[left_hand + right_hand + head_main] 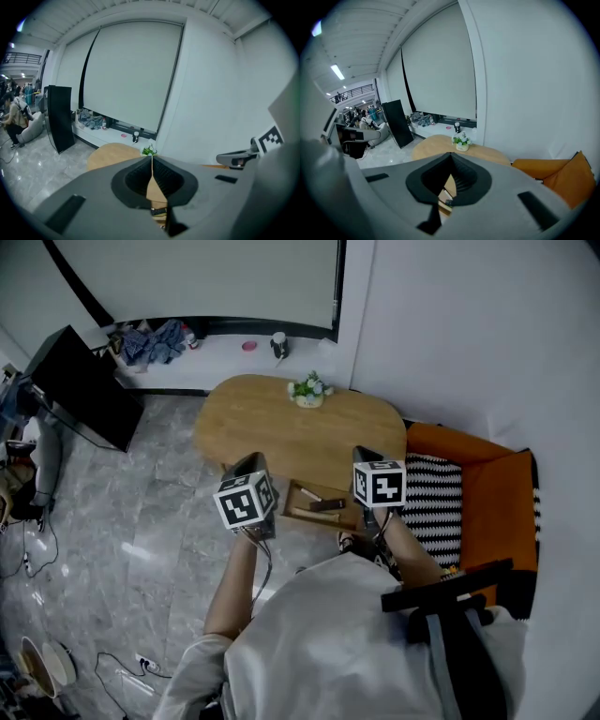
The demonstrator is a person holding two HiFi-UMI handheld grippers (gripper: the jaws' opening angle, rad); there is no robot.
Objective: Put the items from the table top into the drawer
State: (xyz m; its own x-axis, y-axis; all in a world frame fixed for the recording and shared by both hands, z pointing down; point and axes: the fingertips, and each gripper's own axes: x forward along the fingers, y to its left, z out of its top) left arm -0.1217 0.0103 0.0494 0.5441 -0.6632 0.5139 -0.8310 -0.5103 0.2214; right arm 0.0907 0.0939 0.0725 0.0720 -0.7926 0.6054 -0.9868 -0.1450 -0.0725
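Listener: Grippers first, please. Where are they, and what are they holding?

Describer: A person holds both in front of the body, above the near edge of an oval wooden table. The left gripper has its jaws pressed together with nothing between them; its own view shows only a thin seam where the left gripper closes. The right gripper matches it: in its own view the tips of the right gripper meet, and it carries nothing.

Listener: And the drawer?

Describer: The drawer stands pulled out from the table's near side, between the two grippers and below them. Inside it lie a dark flat bar and a pale thin stick; I cannot tell what they are.

Listener: Is anything on the table top?

Describer: A small potted plant stands upright near the far edge.

Listener: What surrounds the table?

Describer: An orange sofa sits on the right, with a black-and-white zigzag cushion on it. A tall black panel stands to the left on the grey marble floor.
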